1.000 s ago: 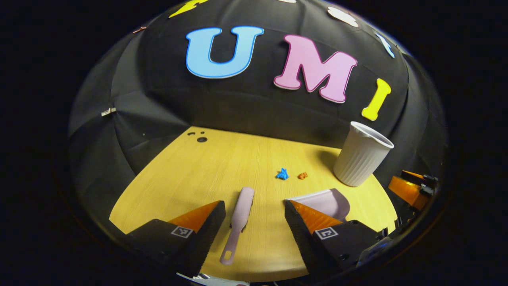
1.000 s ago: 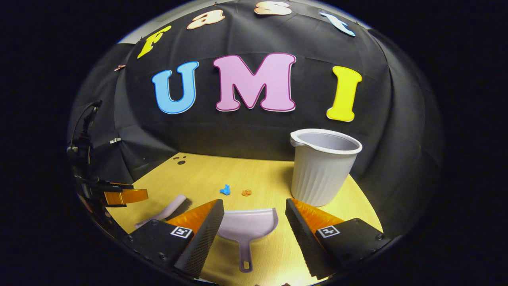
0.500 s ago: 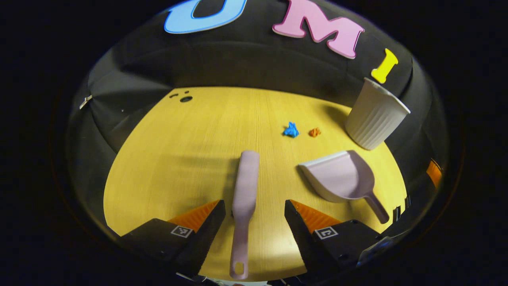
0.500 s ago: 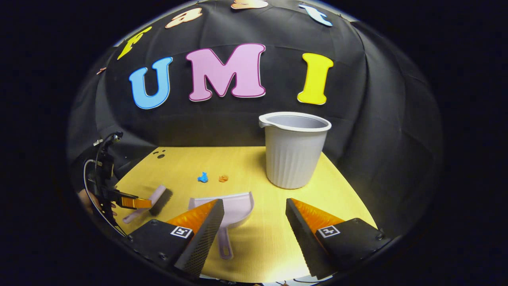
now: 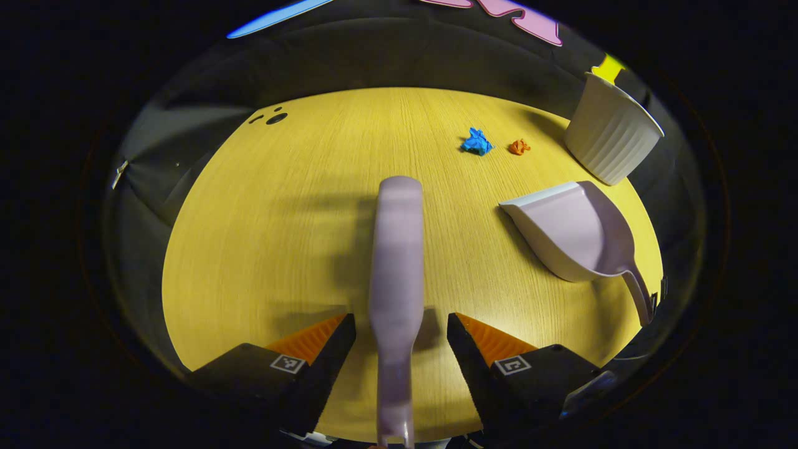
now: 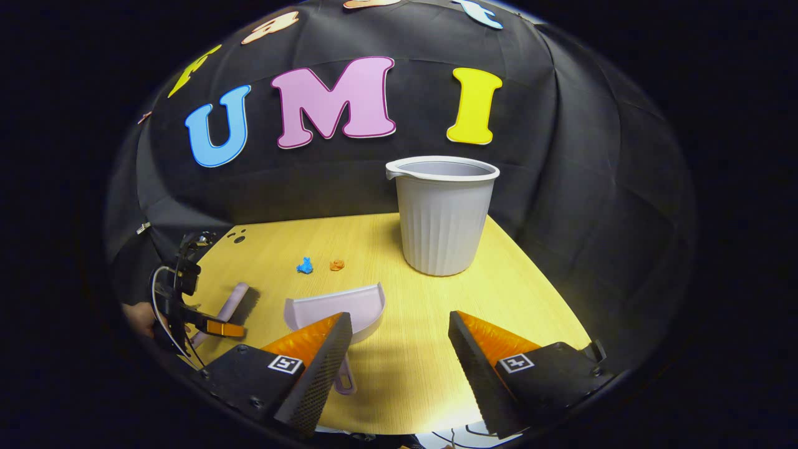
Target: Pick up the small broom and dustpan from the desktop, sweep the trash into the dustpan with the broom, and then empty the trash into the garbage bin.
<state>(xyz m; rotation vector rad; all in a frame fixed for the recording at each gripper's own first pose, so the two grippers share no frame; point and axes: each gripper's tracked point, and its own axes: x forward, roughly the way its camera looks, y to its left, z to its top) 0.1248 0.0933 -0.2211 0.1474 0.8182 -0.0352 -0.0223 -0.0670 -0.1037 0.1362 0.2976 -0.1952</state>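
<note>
In the left gripper view the pale lilac broom [image 5: 397, 262] lies lengthwise on the wooden desktop [image 5: 280, 237], its handle running back between the spread fingers of my left gripper [image 5: 401, 327], which is open and not pressing on it. The lilac dustpan [image 5: 576, 231] lies to the right, with blue trash [image 5: 477, 142] and orange trash [image 5: 518, 147] beyond it. In the right gripper view my right gripper [image 6: 399, 333] is open above the desk, and the dustpan [image 6: 336, 307] sits just ahead of its left finger. The broom [image 6: 230, 300] lies at far left beside the left gripper [image 6: 206, 324].
The ribbed grey garbage bin [image 6: 444, 215] stands upright at the back right of the desk, close to the black cloth wall; it also shows as the bin [image 5: 611, 140]. Small dark holes [image 5: 272, 117] mark the desk's far left corner. The desk's front edge runs just under both grippers.
My left gripper has dropped and moved forward, so the broom handle now lies between its fingers. The right gripper has shifted right; the dustpan has moved from its centre to its left finger.
</note>
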